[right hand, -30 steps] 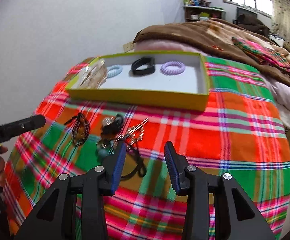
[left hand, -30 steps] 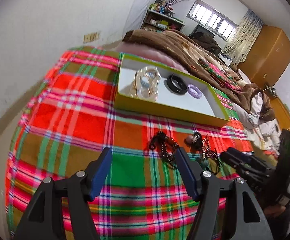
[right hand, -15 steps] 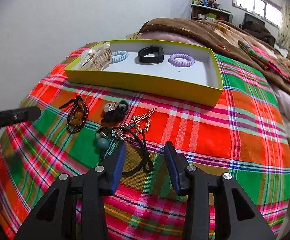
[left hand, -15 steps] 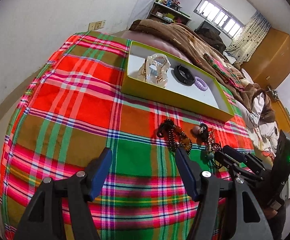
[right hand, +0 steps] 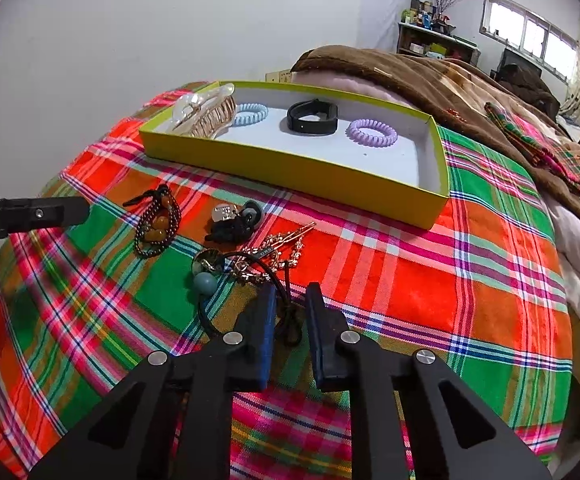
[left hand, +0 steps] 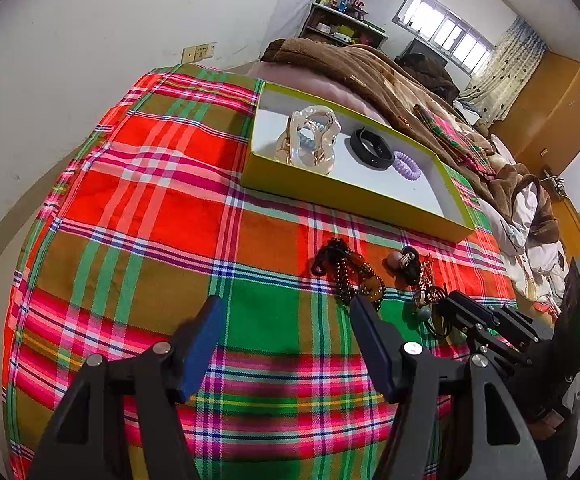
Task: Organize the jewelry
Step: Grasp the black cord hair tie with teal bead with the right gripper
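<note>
Bed surface covered by plaid cloth [right hand: 430, 272], red, green, orange, pink stripes. Brown blanket [right hand: 430, 76] heaped at far end. Yellow-green shallow box [right hand: 290, 168] flat on cloth, far side of middle. Near box, on cloth: dark beaded bracelet [right hand: 156, 224] with amber beads at left; black hair tie with silver charm [right hand: 234, 222] just right of it; gold rhinestone hair pin [right hand: 278, 250] nearer; black elastic cord with teal bead [right hand: 206, 282] nearest, its loop overlapping the pin. All four close together, apart from box.
</note>
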A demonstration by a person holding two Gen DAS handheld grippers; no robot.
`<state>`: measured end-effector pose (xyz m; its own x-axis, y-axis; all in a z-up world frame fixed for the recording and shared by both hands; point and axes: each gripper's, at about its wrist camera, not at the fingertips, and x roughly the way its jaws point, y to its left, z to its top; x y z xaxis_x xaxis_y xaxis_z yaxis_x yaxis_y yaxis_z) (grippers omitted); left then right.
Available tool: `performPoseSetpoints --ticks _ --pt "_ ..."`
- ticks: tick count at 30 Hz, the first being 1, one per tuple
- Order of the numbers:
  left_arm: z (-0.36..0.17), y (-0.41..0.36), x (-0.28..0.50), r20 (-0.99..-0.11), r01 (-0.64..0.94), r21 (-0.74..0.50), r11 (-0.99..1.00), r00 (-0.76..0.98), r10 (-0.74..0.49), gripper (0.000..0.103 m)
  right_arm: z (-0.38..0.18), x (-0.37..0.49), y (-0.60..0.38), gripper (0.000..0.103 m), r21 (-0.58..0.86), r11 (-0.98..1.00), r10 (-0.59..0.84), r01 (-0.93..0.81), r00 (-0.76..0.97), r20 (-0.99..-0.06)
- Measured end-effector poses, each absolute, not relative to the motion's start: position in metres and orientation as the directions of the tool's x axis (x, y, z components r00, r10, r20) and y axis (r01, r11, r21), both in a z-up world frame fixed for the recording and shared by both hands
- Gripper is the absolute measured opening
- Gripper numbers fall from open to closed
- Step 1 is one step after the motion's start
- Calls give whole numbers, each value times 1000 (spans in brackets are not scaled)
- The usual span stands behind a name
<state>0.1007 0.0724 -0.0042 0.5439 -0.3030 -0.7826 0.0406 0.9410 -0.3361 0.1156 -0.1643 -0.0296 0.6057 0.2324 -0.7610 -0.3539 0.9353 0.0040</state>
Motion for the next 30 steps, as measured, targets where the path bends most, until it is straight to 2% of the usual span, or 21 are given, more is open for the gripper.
performPoseSetpoints --ticks 2,15,19,30 --pt "-5 71 101 -787 32 -333 942 541 -296 67 -28 114 -165 13 -6 935 229 -355 616 -754" --pt "-4 62 101 -798 32 -311 950 534 -279 67 -31 114 -163 11 -38 905 241 -423 586 -774" --pt "-4 61 101 -802 30 -304 952 531 -273 67 -31 114 -160 7 -74 900 219 -430 593 -775" --pt "-4 56 108 -799 43 -316 948 526 -291 67 -2 103 -185 7 7 930 272 -369 673 -688"
